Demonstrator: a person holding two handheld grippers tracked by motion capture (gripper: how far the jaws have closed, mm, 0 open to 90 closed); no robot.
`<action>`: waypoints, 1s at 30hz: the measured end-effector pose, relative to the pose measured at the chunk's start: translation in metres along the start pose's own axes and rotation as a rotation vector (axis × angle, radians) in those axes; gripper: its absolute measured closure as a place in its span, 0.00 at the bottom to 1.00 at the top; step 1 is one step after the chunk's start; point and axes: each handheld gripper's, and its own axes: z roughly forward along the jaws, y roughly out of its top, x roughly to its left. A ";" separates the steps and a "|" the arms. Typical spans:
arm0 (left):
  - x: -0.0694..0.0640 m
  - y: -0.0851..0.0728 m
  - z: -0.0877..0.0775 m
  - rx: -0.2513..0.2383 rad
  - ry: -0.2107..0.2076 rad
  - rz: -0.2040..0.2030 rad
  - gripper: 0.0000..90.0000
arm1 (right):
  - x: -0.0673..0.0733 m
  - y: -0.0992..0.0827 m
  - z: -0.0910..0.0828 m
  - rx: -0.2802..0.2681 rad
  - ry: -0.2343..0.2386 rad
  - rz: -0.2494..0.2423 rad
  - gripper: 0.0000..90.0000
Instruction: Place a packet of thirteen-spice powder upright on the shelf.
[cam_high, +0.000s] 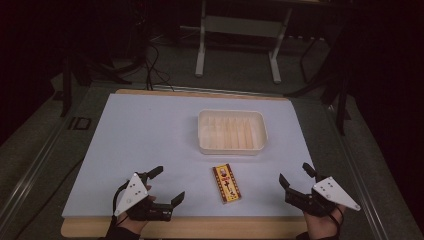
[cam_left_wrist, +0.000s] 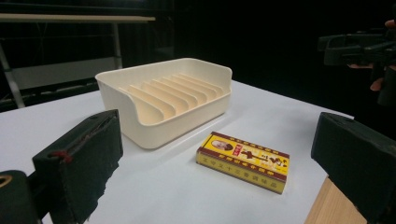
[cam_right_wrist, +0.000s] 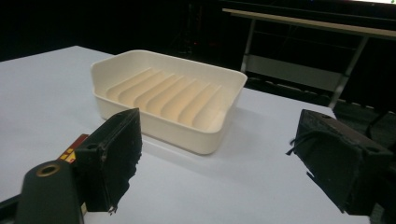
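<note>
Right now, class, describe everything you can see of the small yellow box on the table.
The small yellow box is a flat rectangular carton, cardboard by its look, yellow with dark red panels, printed characters and a small portrait on top. It lies flat and closed on the pale table, just in front of the cream ridged tray without touching it, between the two grippers. Nothing grips it; only the table touches it.

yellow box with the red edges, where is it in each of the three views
High view: yellow box at bottom centre, between the two tongs, near side of the cream tray.
Left gripper view: lower centre-right, right of the tray.
Right gripper view: a corner at lower left, behind the jaw.
Shared landmark: the ribbed tray.
</note>
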 end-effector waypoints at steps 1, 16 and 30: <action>0.000 0.000 0.000 0.000 -0.001 -0.001 0.03 | 0.000 0.000 0.000 0.004 0.001 0.002 0.17; 0.000 0.000 0.001 0.006 -0.003 -0.002 0.03 | 0.001 0.006 0.006 0.060 -0.010 -0.028 0.14; 0.000 -0.001 0.002 0.018 -0.011 -0.006 0.03 | 0.008 0.016 0.017 0.126 0.022 -0.011 0.13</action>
